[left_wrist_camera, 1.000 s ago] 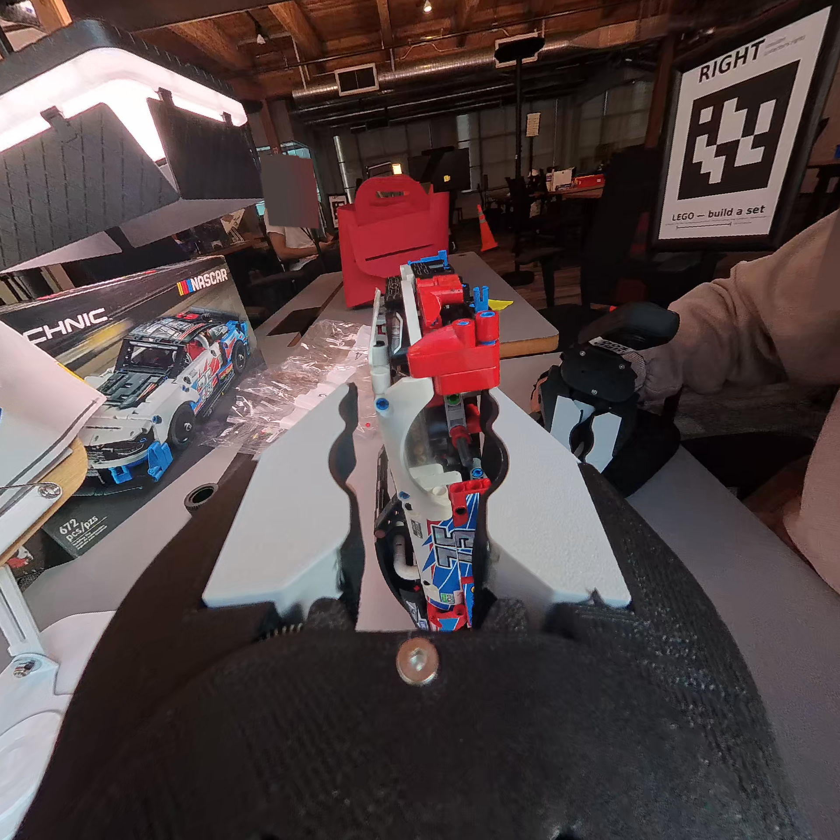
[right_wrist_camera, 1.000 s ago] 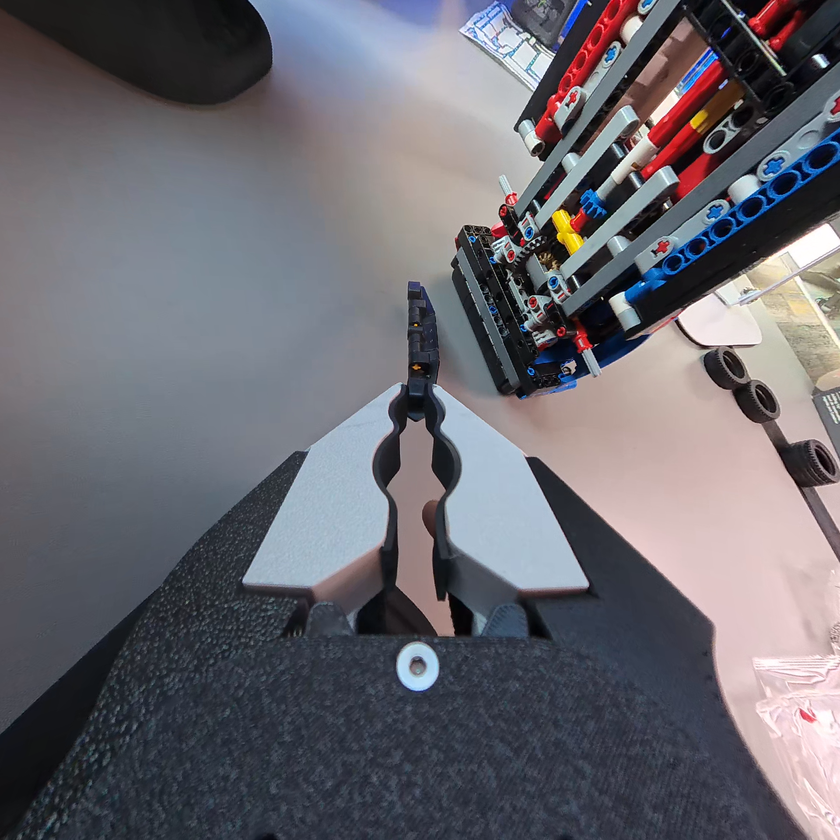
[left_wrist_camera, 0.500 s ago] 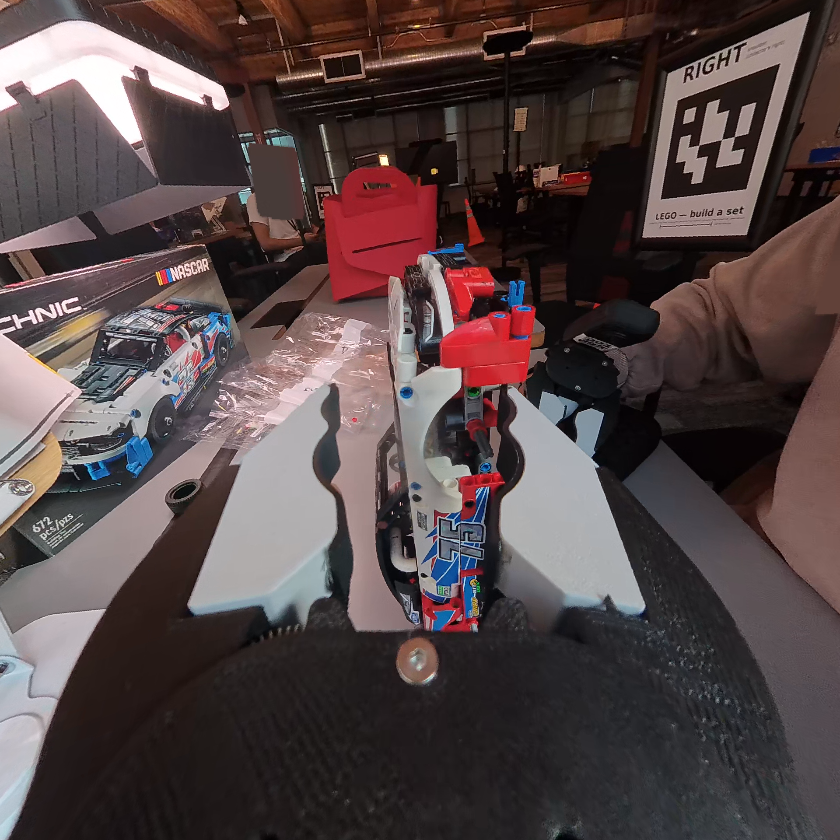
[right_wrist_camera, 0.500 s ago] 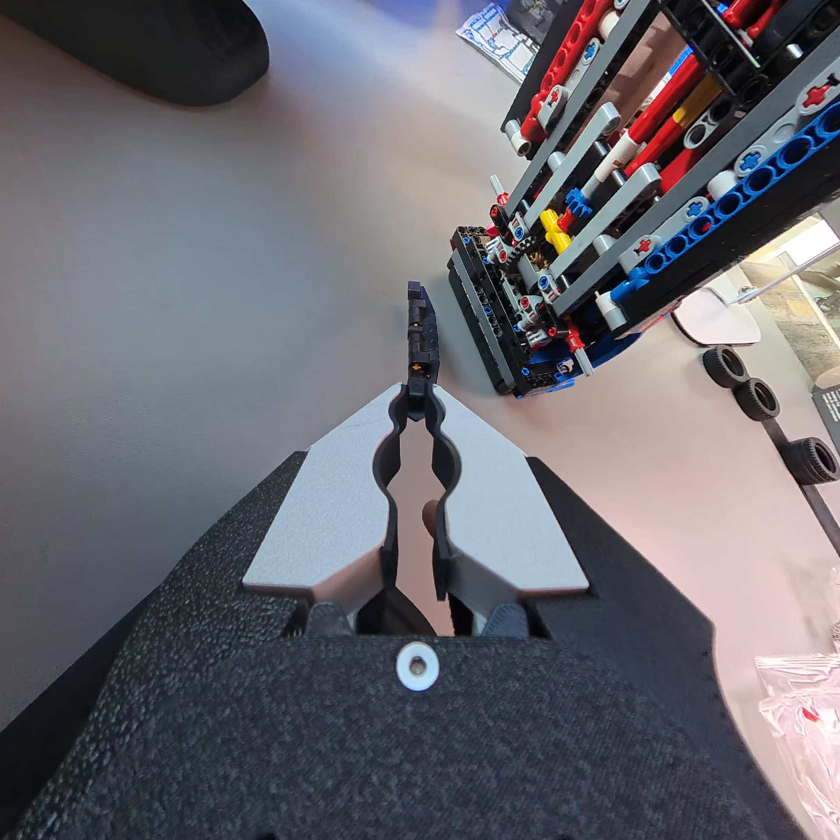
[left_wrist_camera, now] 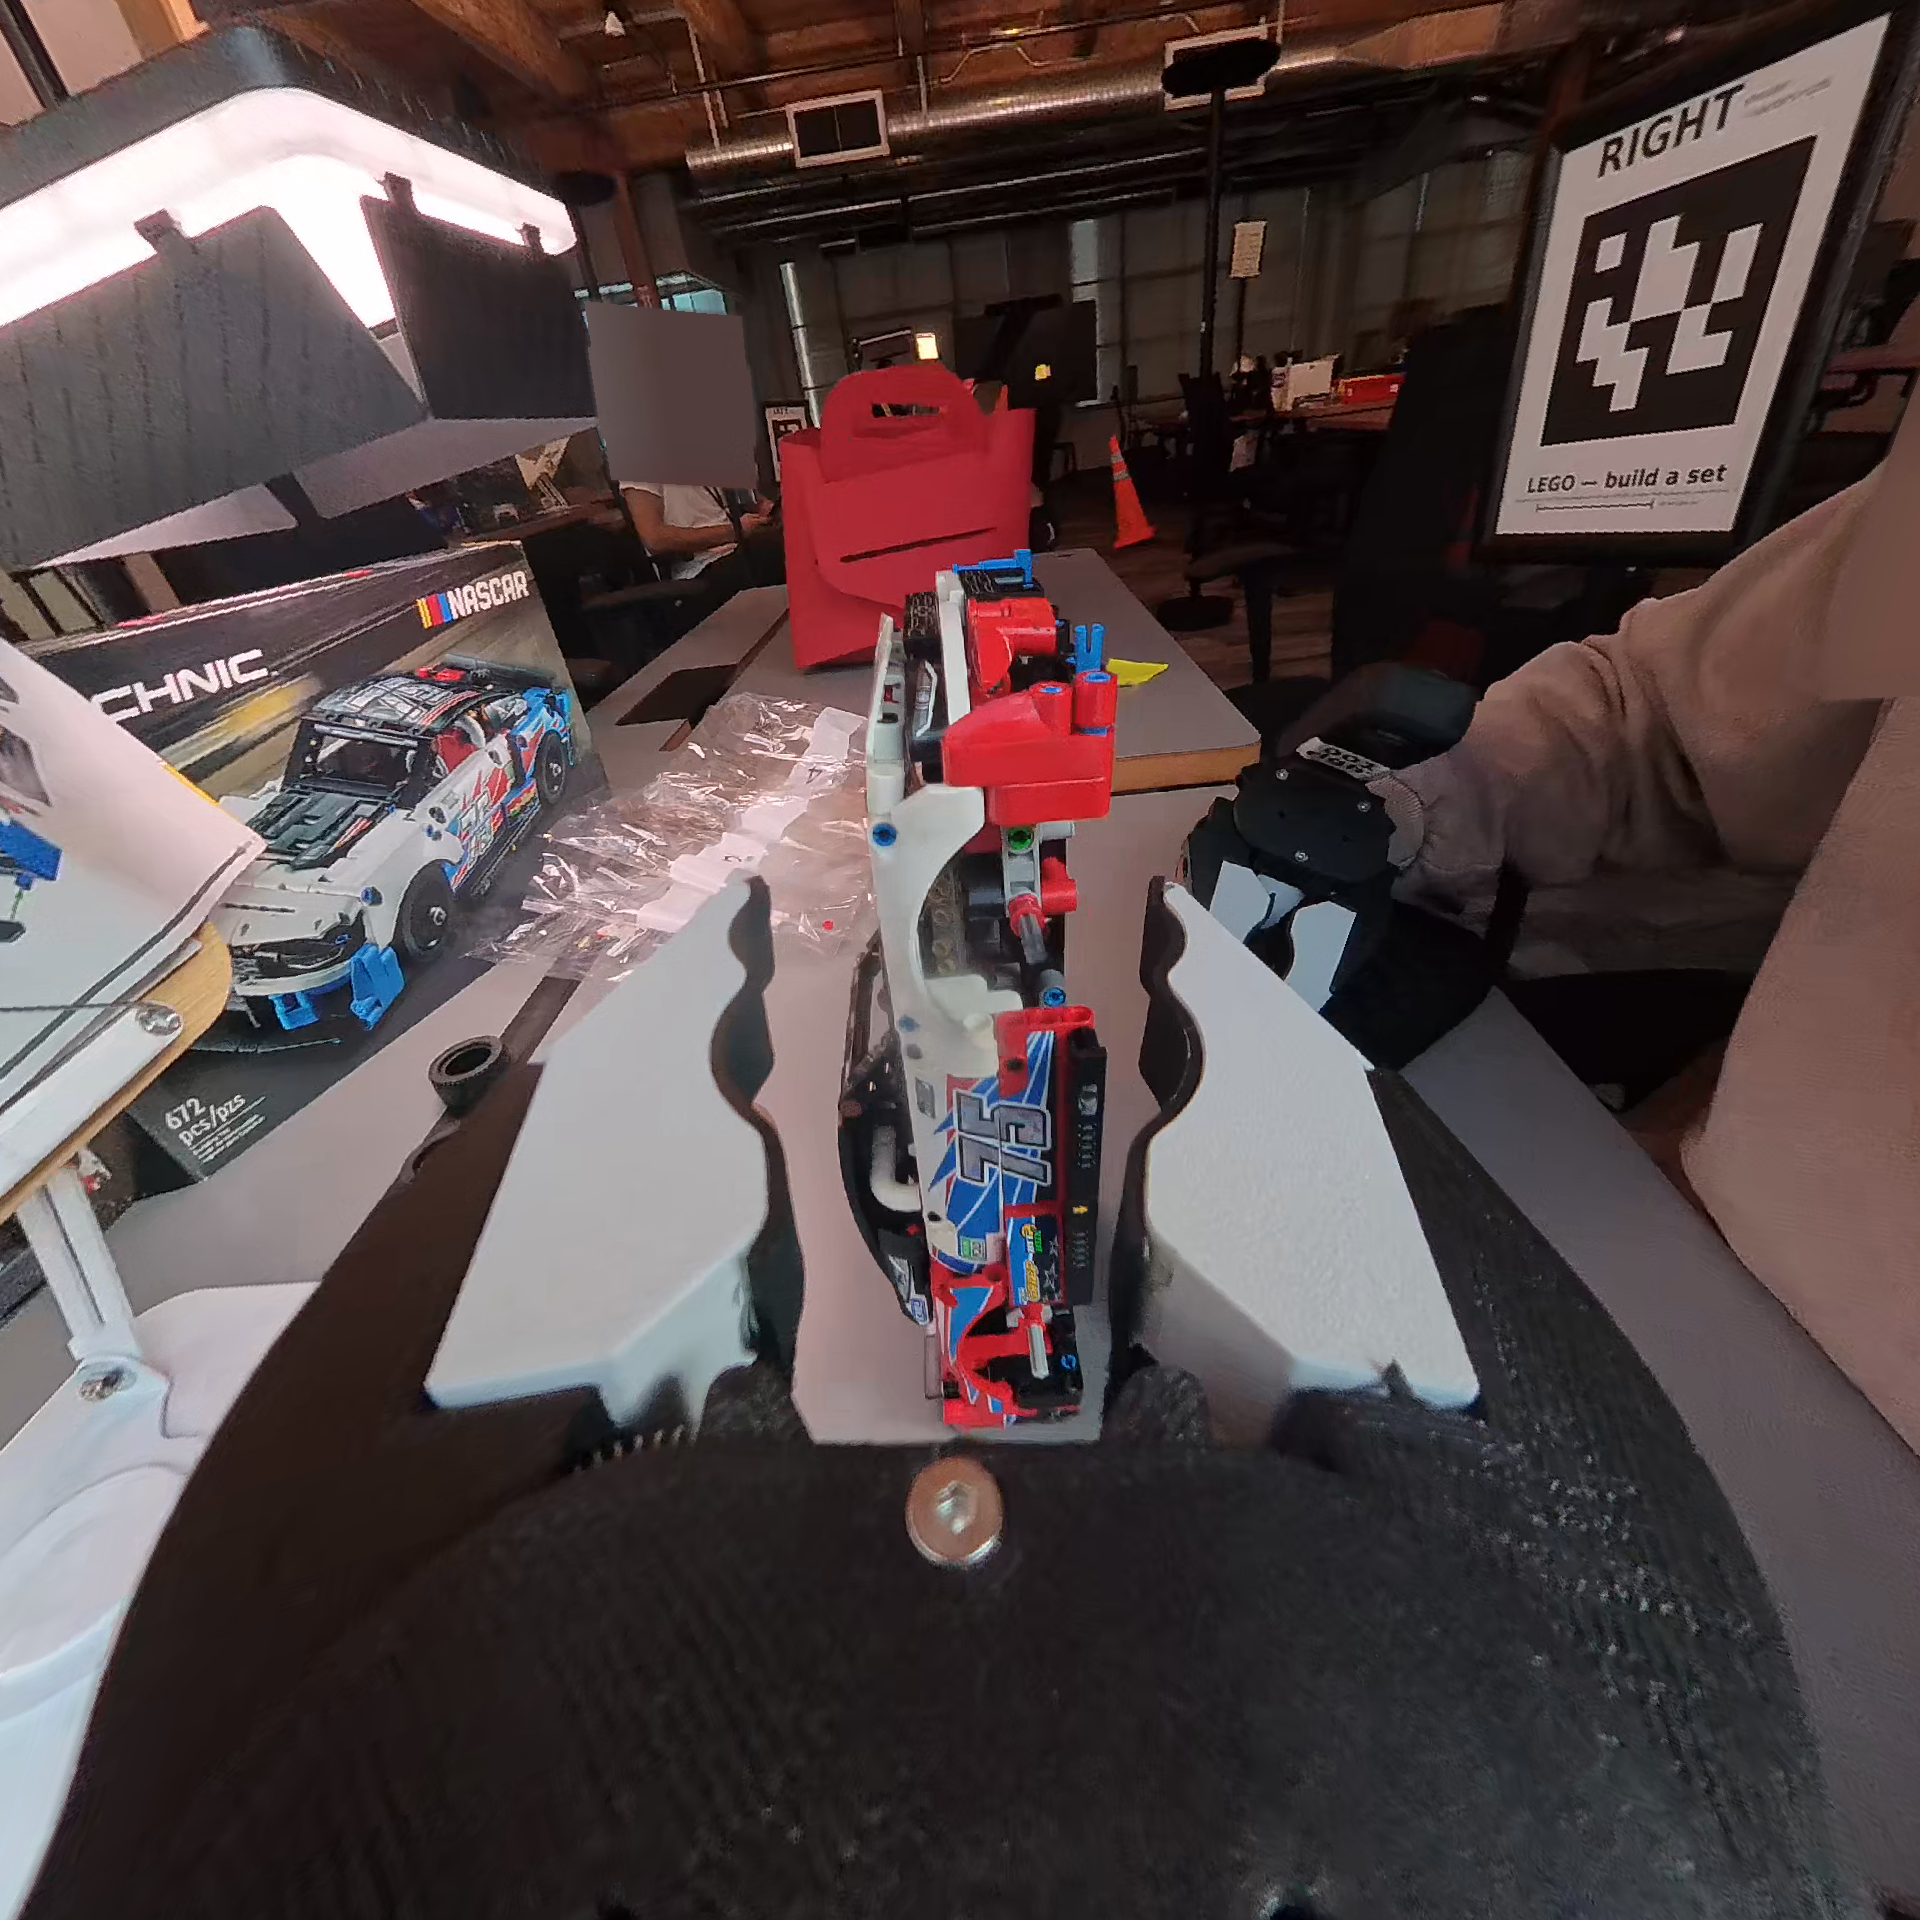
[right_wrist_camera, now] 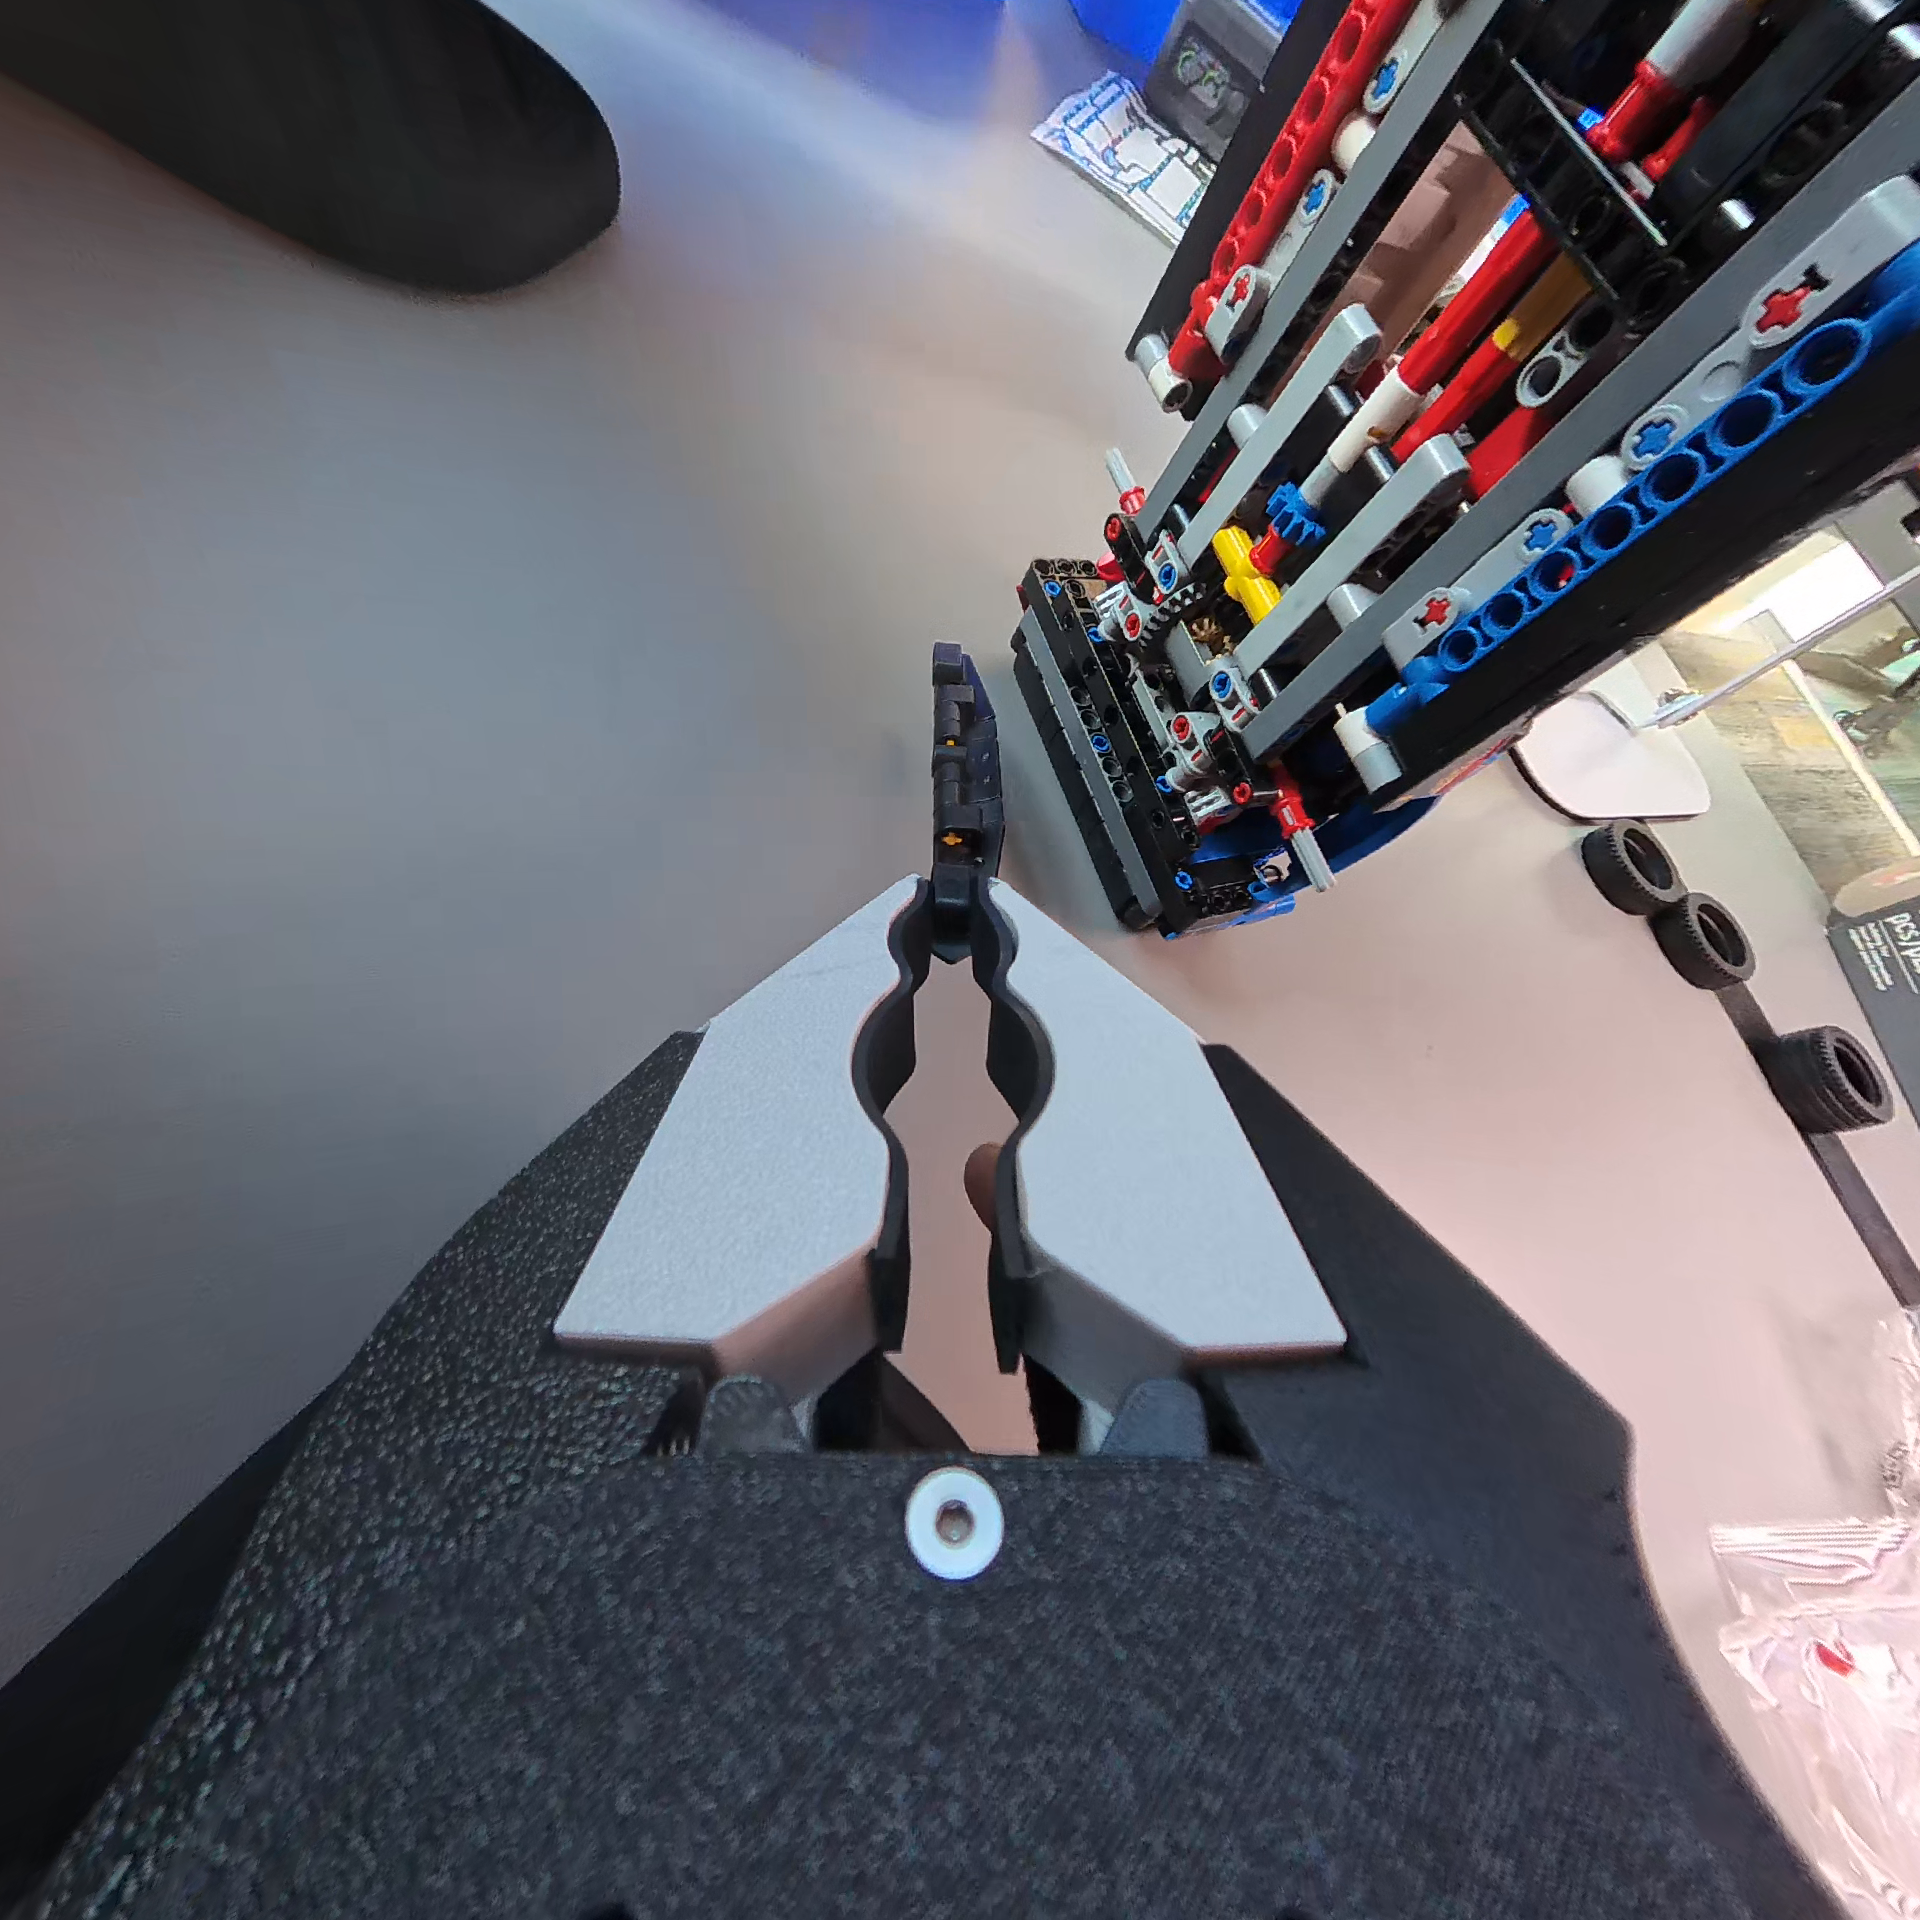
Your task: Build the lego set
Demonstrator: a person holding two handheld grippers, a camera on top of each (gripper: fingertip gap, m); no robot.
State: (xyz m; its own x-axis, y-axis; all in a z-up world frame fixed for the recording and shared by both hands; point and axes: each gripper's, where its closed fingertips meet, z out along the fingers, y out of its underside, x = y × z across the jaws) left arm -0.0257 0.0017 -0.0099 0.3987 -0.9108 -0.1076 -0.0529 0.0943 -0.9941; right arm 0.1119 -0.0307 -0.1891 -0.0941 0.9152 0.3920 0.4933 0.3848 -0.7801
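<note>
The partly built Lego car (left_wrist_camera: 977,1039), white, red and blue, stands on its side on the grey table (left_wrist_camera: 1714,1351). It sits between the fingers of my left gripper (left_wrist_camera: 956,914). That gripper is open, with a wide gap on the left and a narrow gap on the right. My right gripper (right_wrist_camera: 956,904) is shut on a small dark blue and black Lego piece (right_wrist_camera: 966,748) that sticks out past its tips. The piece hangs just left of the car's underside (right_wrist_camera: 1455,468), apart from it. The right gripper also shows in the left wrist view (left_wrist_camera: 1288,914), right of the car.
The Lego box (left_wrist_camera: 343,790) and an open instruction booklet (left_wrist_camera: 94,883) stand at the left, with clear plastic bags (left_wrist_camera: 727,831) and a loose tyre (left_wrist_camera: 468,1070) nearby. A red bag (left_wrist_camera: 904,520) stands behind. Three tyres (right_wrist_camera: 1704,935) lie right of the car. A beige sleeve (left_wrist_camera: 1662,779) is at the right. My right fingertips sit around 25 centimetres from my left ones.
My left gripper's jaws have spread and no longer press on the car. In the right wrist view the car's underside looms larger and nearer. The right gripper keeps hold of its piece.
</note>
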